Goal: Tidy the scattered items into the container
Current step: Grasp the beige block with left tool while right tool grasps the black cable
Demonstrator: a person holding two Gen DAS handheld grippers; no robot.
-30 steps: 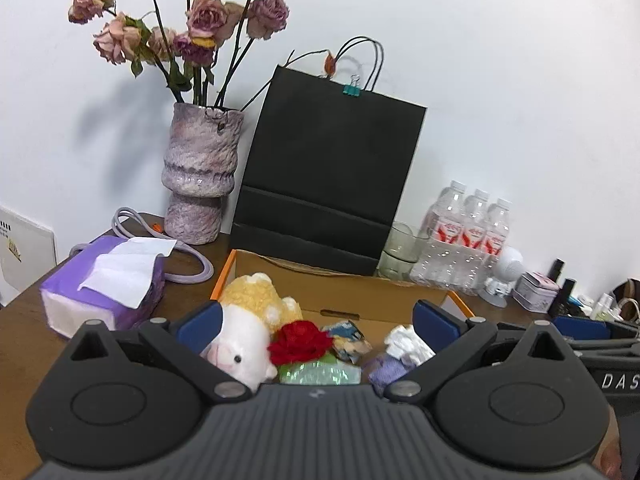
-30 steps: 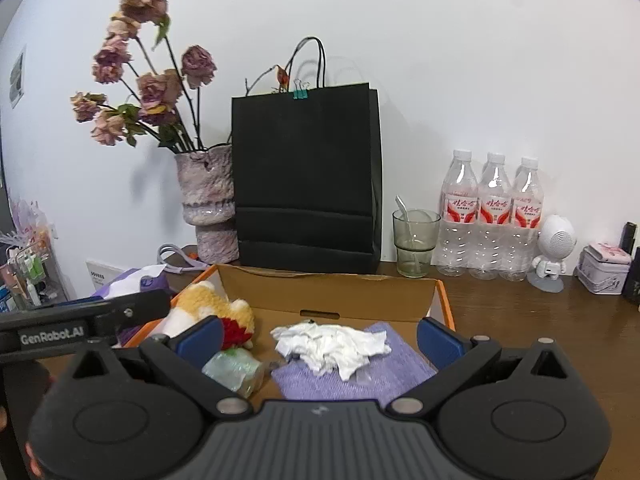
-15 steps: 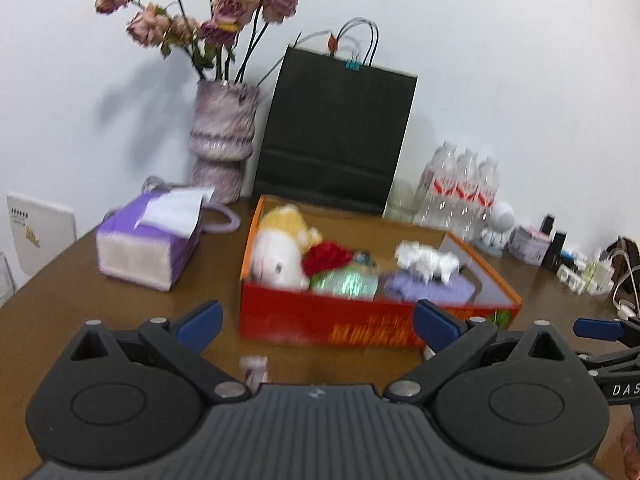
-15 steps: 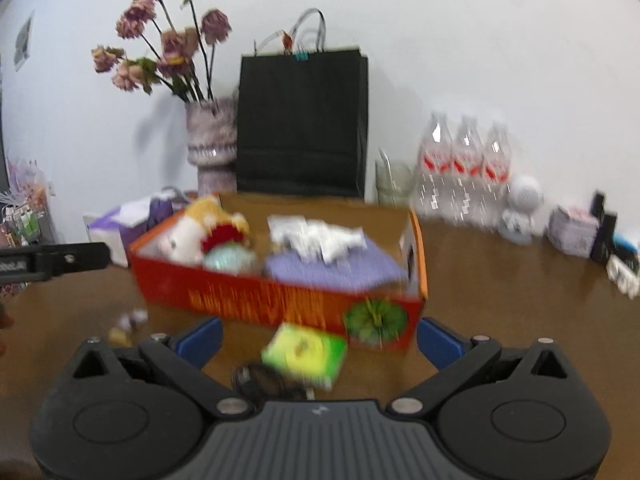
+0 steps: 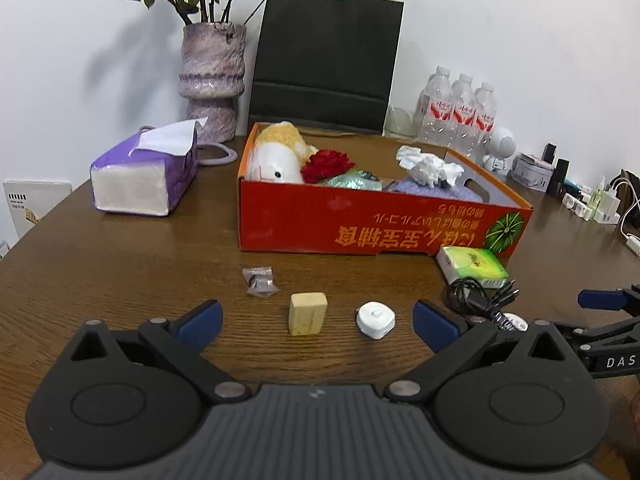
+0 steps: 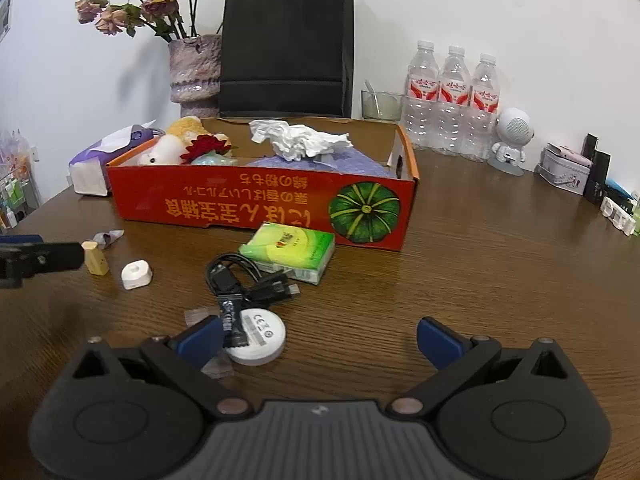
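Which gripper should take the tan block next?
Left. The tan block sits straight ahead between the open left gripper fingers; the right gripper faces the white disc and cable.

Table (image 5: 120, 264) looks like dark wood with visible grain, the red box (image 5: 360, 220) is printed cardboard, plush toy (image 5: 276, 160) fuzzy, water bottles (image 6: 452, 96) clear plastic, black paper bag (image 6: 286, 44) matt.

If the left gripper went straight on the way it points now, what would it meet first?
Probably the small tan block, which lies on the table just ahead of the left gripper, between its open jaws; the white cap-like piece sits beside it. Beyond them stands the red box. Height above the table is unclear.
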